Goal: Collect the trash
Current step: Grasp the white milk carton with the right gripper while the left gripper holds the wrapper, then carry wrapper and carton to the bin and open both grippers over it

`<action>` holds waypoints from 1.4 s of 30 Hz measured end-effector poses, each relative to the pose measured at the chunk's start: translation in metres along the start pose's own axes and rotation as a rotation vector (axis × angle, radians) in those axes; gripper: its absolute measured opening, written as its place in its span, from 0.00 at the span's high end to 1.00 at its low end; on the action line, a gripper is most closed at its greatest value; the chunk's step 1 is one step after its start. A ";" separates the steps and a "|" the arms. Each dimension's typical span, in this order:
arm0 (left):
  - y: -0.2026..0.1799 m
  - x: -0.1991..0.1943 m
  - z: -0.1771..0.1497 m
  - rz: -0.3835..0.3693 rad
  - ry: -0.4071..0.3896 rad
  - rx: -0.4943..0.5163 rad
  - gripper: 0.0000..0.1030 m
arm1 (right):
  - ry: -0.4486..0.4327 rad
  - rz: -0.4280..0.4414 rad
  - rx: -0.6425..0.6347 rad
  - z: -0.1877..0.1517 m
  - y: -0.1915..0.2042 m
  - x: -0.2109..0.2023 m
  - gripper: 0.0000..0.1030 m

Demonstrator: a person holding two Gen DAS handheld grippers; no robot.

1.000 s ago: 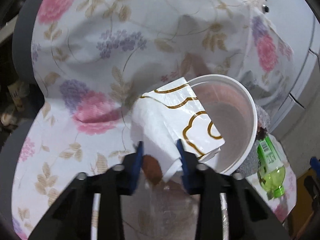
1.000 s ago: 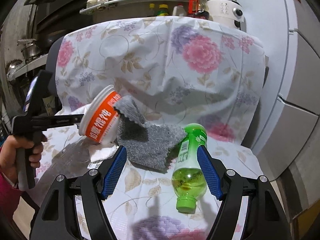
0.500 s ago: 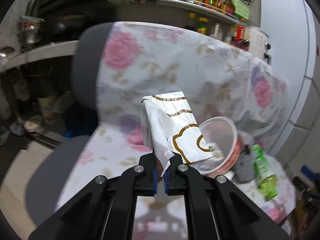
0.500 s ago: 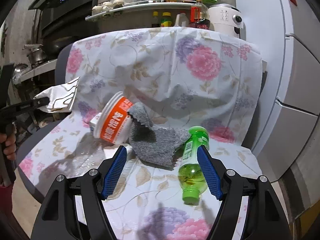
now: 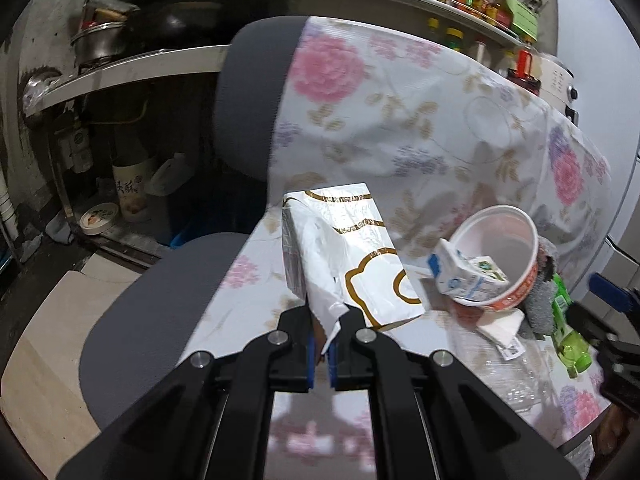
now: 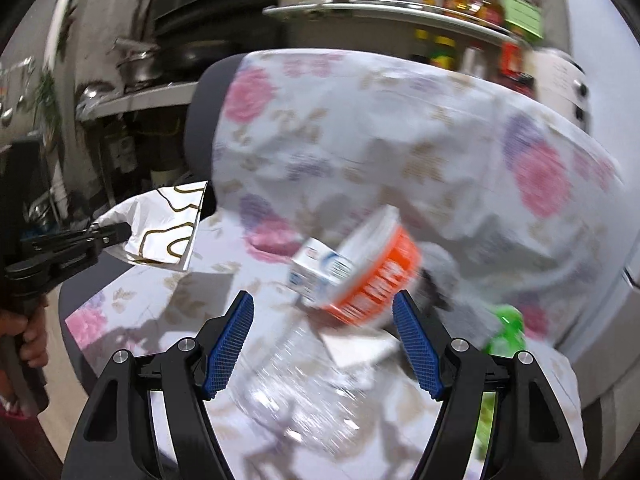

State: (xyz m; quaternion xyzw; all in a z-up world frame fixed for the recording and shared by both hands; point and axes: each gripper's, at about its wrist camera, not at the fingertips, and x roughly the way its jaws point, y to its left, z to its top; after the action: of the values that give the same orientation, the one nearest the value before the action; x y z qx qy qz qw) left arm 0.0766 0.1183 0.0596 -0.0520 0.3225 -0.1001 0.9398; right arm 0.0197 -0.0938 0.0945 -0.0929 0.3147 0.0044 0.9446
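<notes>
Left wrist view, left gripper (image 5: 325, 354): I see its jaws clamped on a corner of the white gold-patterned bag (image 5: 352, 256), which stands lifted straight ahead of the fingers.
Left wrist view, instant-noodle cup (image 5: 498, 256): tipped on its side ahead and to the right, a crushed milk carton (image 5: 466, 276) in its mouth; green bottle (image 5: 568, 334) further right.
Right wrist view, right gripper (image 6: 322, 344): I see it spread wide, holding nothing.
Right wrist view, cup (image 6: 372, 276): just ahead between the fingers, blurred; bag (image 6: 164, 226) well off to the left.

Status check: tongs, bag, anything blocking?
Left tongs shut on bag, lifted. Right tongs open, facing cup. Nothing blocking.
</notes>
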 end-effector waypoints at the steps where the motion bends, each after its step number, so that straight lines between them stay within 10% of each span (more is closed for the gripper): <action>1: 0.007 0.001 0.000 0.000 0.000 -0.008 0.98 | 0.007 -0.009 -0.017 0.004 0.011 0.012 0.35; 26: 0.047 0.046 -0.004 -0.122 0.044 -0.122 0.98 | 0.378 -0.486 -0.282 0.002 0.059 0.192 0.32; 32: 0.043 0.040 -0.003 -0.116 0.046 -0.114 0.98 | 0.293 -0.459 -0.213 0.012 0.045 0.170 0.51; 42: 0.019 0.012 0.006 -0.115 0.008 -0.071 0.98 | 0.070 -0.286 -0.062 0.059 0.027 0.086 0.54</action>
State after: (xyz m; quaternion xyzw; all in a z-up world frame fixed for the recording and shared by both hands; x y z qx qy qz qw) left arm 0.0929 0.1346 0.0539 -0.1036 0.3261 -0.1426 0.9288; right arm 0.1214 -0.0611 0.0848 -0.1660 0.3309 -0.1238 0.9207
